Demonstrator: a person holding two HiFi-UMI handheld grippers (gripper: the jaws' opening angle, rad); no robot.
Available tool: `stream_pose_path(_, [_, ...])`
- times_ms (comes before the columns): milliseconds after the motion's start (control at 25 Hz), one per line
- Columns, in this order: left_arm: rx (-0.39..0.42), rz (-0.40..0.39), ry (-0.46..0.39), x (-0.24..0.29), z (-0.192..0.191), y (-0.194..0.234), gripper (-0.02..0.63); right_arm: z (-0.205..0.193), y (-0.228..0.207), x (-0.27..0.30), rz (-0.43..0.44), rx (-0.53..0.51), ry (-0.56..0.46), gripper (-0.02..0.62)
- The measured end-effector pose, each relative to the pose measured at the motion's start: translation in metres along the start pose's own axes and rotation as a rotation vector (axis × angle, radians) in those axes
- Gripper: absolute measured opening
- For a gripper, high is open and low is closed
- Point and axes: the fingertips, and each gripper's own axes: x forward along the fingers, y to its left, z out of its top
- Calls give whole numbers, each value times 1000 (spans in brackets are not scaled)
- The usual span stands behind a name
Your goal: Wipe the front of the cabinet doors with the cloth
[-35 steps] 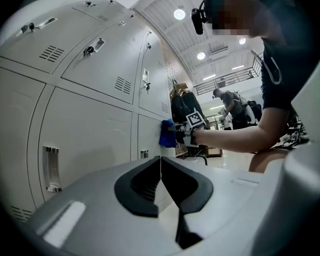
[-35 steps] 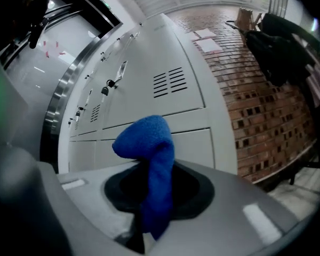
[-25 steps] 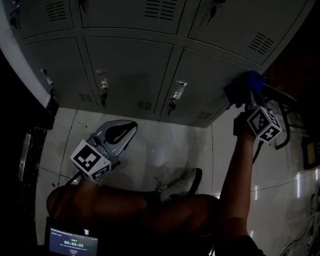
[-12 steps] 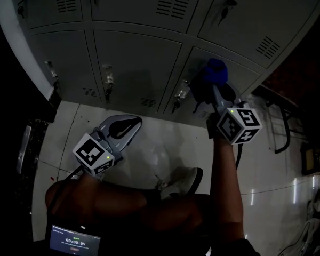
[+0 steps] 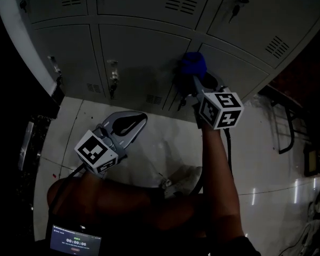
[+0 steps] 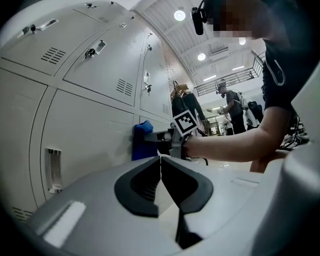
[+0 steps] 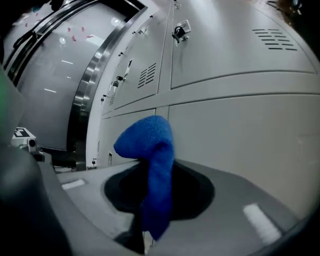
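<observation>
The left gripper (image 5: 127, 126) was held low and close to the body, its jaws pressed together with nothing between them, the left forearm (image 5: 82, 193) bent in behind it. The right arm (image 5: 218, 185) was stretched straight forward behind the right gripper (image 5: 194, 81), whose jaws were clamped on the blue cloth (image 7: 149, 143); the cloth bulged out beyond the jaw tips.

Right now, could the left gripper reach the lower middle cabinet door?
Probably yes: the left gripper, jaws shut and empty, faces the lower middle cabinet door with nothing between them; the right gripper presses the cloth near its right edge.
</observation>
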Motion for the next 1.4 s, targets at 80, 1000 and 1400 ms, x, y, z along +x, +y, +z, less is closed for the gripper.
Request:
stream_pose_path(80, [-1,1,1,0,0,0,11,-7,0,0,-2,0,10,74])
stream_pose_path(1000, [14,-17,27,0,-8,-9,11,-40,-79,-55,-191,66,-25,74])
stream_pose_path(1400, [21,-16,32,-1,-9,-11,11,-50,-142,-107,-363,109,-49,74])
